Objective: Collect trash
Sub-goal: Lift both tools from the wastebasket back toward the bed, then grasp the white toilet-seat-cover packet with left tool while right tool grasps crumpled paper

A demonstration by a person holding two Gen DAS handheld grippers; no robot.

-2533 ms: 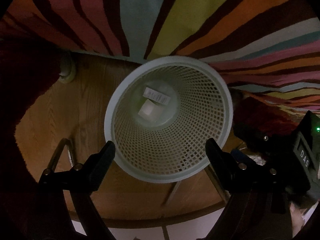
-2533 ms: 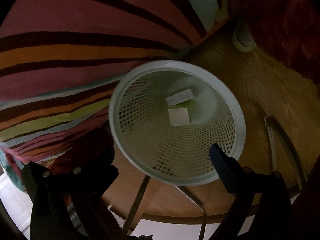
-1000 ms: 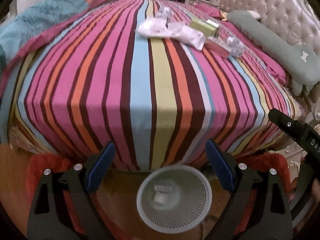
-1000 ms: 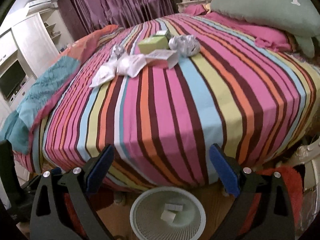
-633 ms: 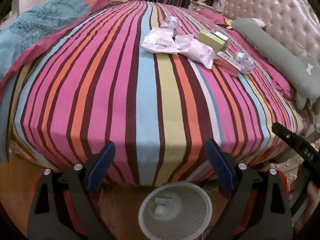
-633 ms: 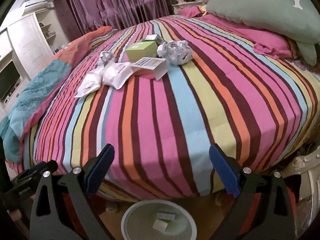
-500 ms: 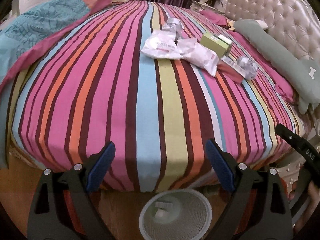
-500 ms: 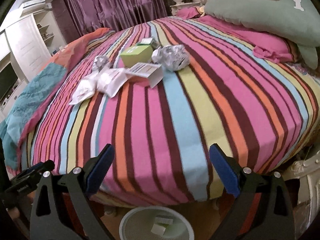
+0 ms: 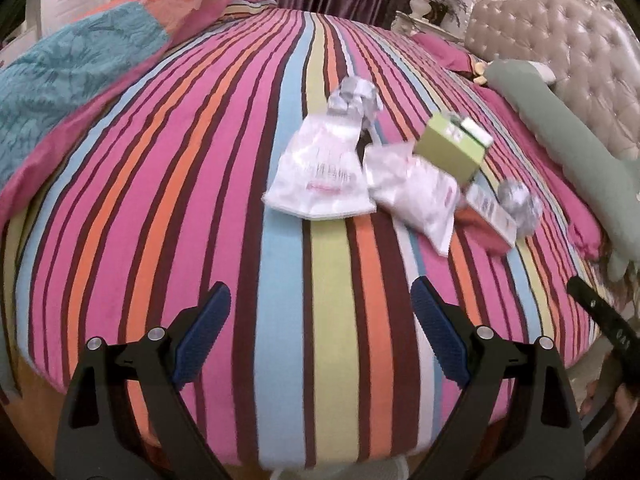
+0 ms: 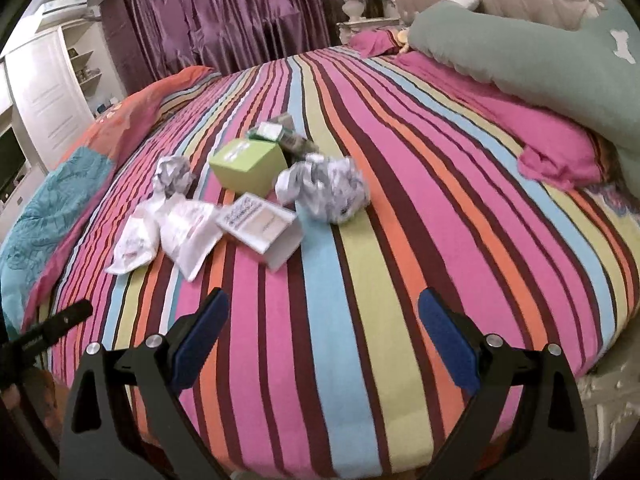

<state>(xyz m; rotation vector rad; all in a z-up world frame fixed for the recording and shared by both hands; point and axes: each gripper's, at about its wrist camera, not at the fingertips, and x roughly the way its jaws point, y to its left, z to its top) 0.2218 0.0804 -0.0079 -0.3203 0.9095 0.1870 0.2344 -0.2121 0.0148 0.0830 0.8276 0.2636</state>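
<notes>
Trash lies in a cluster on the striped bed [image 9: 168,184] [image 10: 420,208]: white plastic bags [image 9: 320,176] [image 10: 176,232], a green box [image 9: 452,148] [image 10: 250,166], a flat white-and-red carton [image 9: 490,210] [image 10: 262,226] and crumpled paper balls [image 9: 354,94] [image 10: 326,188]. My left gripper [image 9: 320,312] hangs open over the bed's near edge, short of the bags, nothing between its blue pads. My right gripper [image 10: 324,316] is open too, empty, below the carton and the big paper ball. Only a sliver of the white basket rim [image 9: 332,472] shows at the bottom of the left wrist view.
A teal and orange quilt [image 9: 68,68] lies on the bed's left side. A long green pillow [image 10: 520,48] and a tufted headboard [image 9: 560,52] are on the right. Purple curtains [image 10: 220,20] and a white cabinet [image 10: 48,80] stand behind. The other gripper's black body [image 9: 604,320] shows at the right edge.
Both grippers have moved forward and up from above the basket to over the bed. The trash cluster looks larger and closer. The basket has slid almost out of view.
</notes>
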